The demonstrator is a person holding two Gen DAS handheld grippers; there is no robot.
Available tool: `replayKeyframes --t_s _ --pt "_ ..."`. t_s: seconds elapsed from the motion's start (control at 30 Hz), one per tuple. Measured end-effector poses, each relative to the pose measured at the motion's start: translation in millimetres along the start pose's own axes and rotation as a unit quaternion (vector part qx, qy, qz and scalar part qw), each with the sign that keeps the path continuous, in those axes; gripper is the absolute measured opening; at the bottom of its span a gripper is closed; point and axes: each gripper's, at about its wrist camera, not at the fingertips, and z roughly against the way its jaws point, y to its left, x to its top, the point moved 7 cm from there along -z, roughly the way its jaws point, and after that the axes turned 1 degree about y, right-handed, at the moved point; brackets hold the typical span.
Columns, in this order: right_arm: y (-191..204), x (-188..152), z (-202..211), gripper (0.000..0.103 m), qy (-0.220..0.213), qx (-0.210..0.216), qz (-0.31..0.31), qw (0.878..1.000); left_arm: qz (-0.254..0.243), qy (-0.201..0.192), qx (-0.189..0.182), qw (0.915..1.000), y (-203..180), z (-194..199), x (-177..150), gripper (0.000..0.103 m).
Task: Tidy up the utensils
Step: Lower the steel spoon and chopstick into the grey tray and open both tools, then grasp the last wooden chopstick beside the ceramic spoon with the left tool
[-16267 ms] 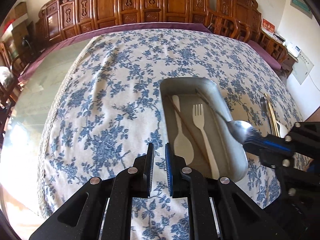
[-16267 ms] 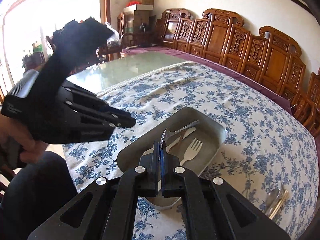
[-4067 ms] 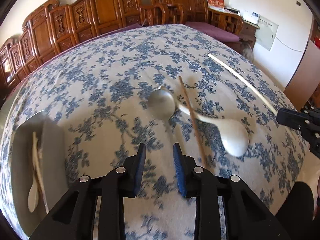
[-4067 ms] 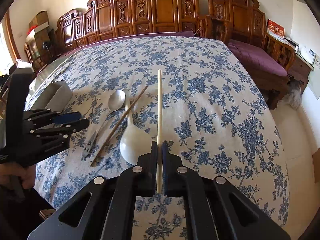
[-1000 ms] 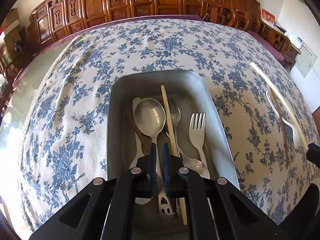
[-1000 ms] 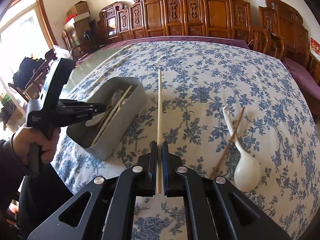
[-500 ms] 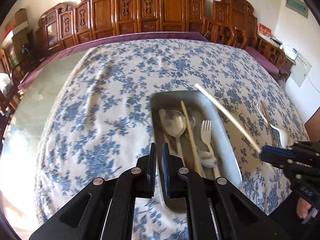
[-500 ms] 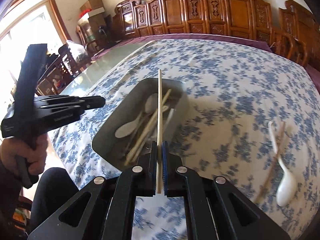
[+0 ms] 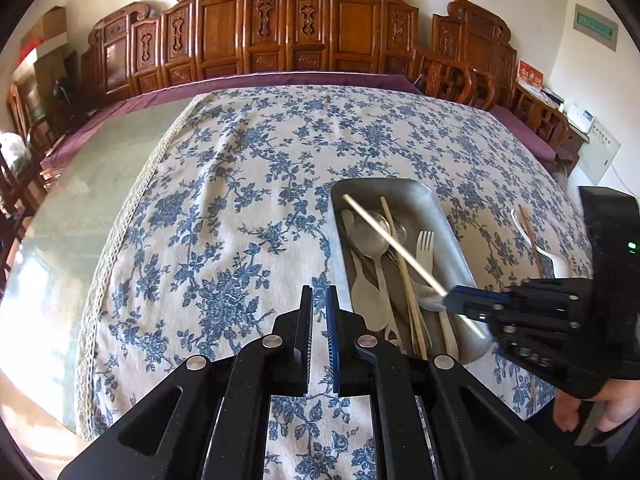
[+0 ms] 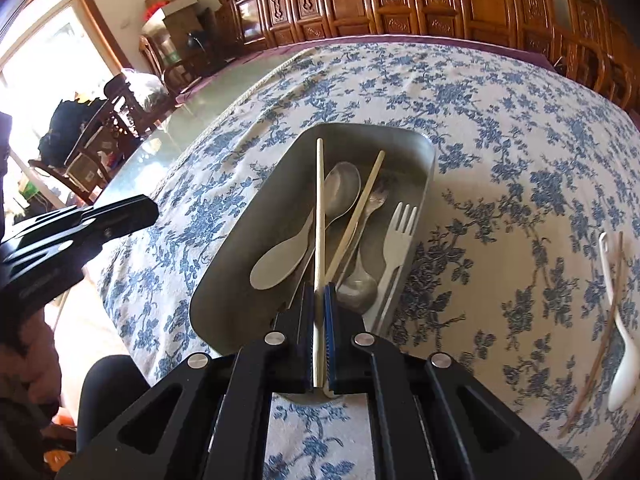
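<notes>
A grey metal tray (image 9: 456,240) (image 10: 256,208) on the flowered tablecloth holds a metal spoon (image 10: 340,188), a white fork (image 10: 400,232), a white spoon (image 10: 276,264), a tan chopstick (image 10: 360,208) and other cutlery. My right gripper (image 10: 319,304) (image 9: 460,304) is shut on a pale chopstick (image 10: 319,208) (image 9: 392,240) and holds it over the tray, pointing along its length. My left gripper (image 9: 318,312) is shut and empty, over the cloth just left of the tray's near end.
A white ceramic spoon (image 10: 620,340) (image 9: 536,240) and a brown chopstick (image 10: 600,348) lie on the cloth right of the tray. Carved wooden chairs (image 9: 280,32) line the table's far side. Bare glass tabletop (image 9: 80,184) lies to the left.
My right gripper has brought the pale chopstick lower and closer over the tray. My left gripper has drawn slightly back and left, staying shut.
</notes>
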Motion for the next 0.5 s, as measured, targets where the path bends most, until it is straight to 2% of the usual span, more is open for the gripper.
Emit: replayKeyframes --t_s 0.23,0.4,0.5 --pt "1.1 3.2 -2.9 0.008 0.002 0.0 -0.006 1.0 -0.011 -0.008 -0.008 0.9999 -12.2 6.5 0.8 0.006" --pt "-5.4 1.4 20.3 0.008 -0.021 -0.001 -0.001 1.0 -0.012 -0.011 -0.012 0.9998 -16.7 9.7 0.7 0.005" --pt "-15.4 -7.0 42.1 0.012 -0.03 -0.016 0.013 0.999 -0.019 -0.011 -0.013 0.9997 -24.2 9.8 -1.3 0.006"
